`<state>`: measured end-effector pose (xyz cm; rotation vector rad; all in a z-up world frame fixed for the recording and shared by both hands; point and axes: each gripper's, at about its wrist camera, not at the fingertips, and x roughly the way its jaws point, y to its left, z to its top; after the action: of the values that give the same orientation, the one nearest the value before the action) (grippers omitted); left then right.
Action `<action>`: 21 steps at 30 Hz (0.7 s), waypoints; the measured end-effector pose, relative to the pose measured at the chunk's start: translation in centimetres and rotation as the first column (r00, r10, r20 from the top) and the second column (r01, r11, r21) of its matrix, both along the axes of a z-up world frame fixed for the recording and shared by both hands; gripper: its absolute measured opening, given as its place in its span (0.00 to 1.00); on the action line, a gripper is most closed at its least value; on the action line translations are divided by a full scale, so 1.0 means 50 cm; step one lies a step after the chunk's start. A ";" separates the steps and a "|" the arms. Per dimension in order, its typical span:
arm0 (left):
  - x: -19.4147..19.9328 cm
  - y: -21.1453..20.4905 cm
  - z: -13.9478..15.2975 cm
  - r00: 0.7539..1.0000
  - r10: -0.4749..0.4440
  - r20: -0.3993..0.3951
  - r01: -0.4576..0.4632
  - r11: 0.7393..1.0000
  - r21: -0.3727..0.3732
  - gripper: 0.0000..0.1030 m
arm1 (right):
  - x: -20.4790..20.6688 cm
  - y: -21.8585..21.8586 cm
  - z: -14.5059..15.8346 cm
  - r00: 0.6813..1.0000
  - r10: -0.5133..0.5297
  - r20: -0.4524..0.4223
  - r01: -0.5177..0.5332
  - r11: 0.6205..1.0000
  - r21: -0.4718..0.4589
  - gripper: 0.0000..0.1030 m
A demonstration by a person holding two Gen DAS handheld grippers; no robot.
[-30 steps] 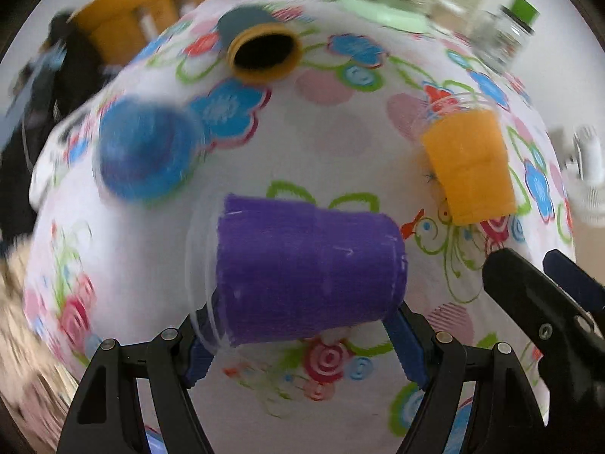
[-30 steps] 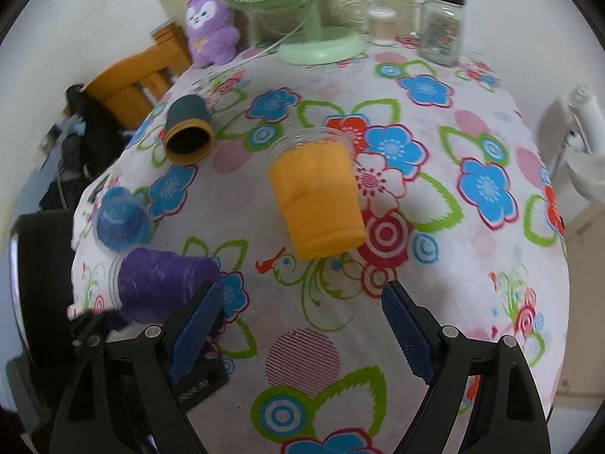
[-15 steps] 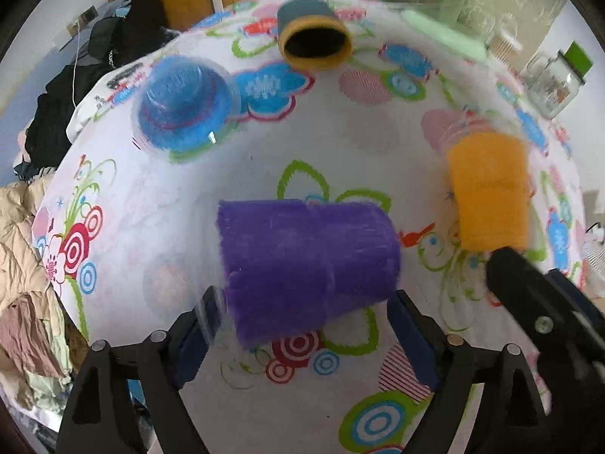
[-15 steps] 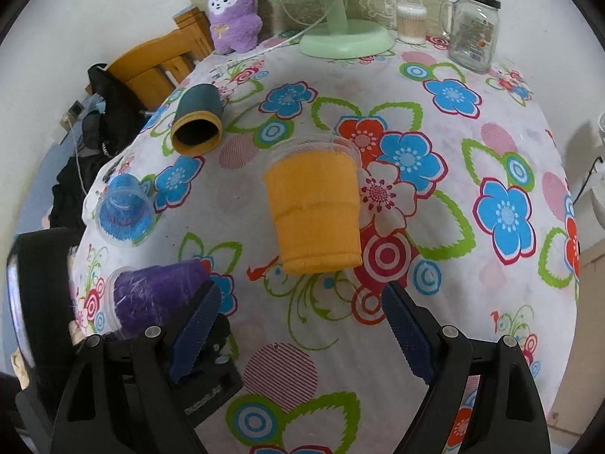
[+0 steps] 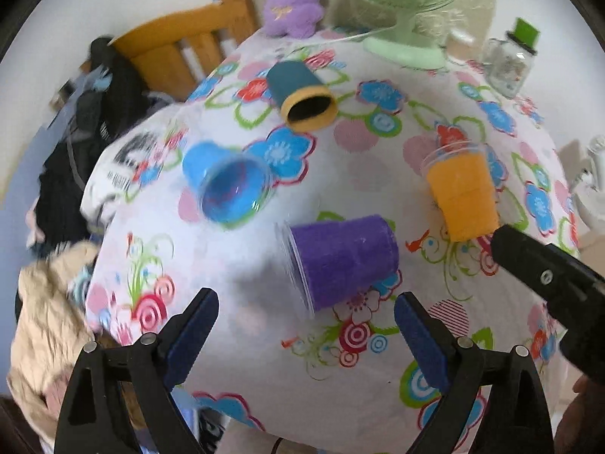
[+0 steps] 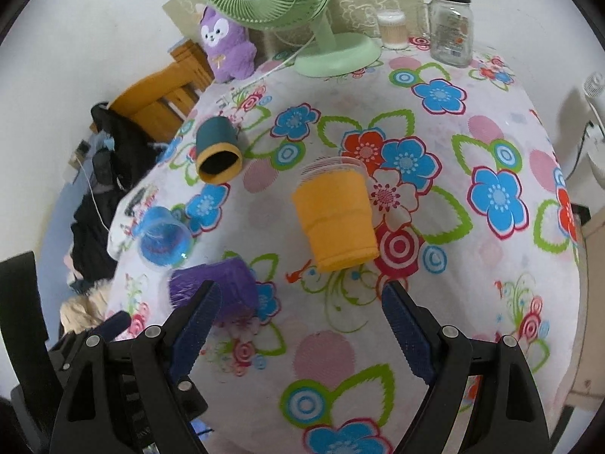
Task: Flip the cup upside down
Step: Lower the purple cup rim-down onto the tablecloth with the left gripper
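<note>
A purple cup lies on its side on the flowered tablecloth, mouth to the left, just ahead of my open, empty left gripper. It also shows in the right wrist view, partly behind the left finger. An orange cup lies on its side ahead of my open, empty right gripper; it shows at the right of the left wrist view. A blue cup and a dark teal cup also lie on their sides.
A green fan, a purple plush toy, a glass jar and a small container stand at the table's far edge. A wooden chair with dark clothes stands left of the table.
My left gripper has backed away from the purple cup, which now lies clear ahead of the fingers. The right gripper has drawn back and up a little from the orange cup.
</note>
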<state>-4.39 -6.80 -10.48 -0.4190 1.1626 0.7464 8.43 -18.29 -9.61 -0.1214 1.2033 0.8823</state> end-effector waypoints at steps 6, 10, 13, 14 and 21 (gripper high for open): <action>0.009 0.029 0.016 0.973 -0.229 0.020 0.229 0.973 -0.013 0.93 | -0.052 0.003 0.037 0.992 -0.108 0.068 0.105 0.993 0.053 0.86; 0.000 0.058 0.035 0.924 -0.377 0.061 0.378 0.926 -0.007 0.98 | -0.085 0.017 0.054 0.976 -0.197 0.097 0.194 0.980 0.037 0.86; -0.002 0.077 0.037 0.884 -0.460 0.077 0.463 0.886 -0.017 0.99 | -0.106 0.020 0.055 0.953 -0.290 0.089 0.289 0.957 0.020 0.86; -0.002 0.085 0.036 0.865 -0.496 0.078 0.498 0.867 -0.015 0.99 | -0.111 0.019 0.053 0.946 -0.315 0.082 0.314 0.949 0.022 0.86; 0.003 0.114 0.025 0.796 -0.600 0.078 0.604 0.797 -0.028 0.99 | -0.149 0.039 0.031 0.898 -0.437 0.051 0.439 0.898 -0.018 0.86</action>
<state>-4.24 -1.08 -9.23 -0.0917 1.1647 0.1381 0.98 -16.32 -8.04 0.1052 1.1395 0.4620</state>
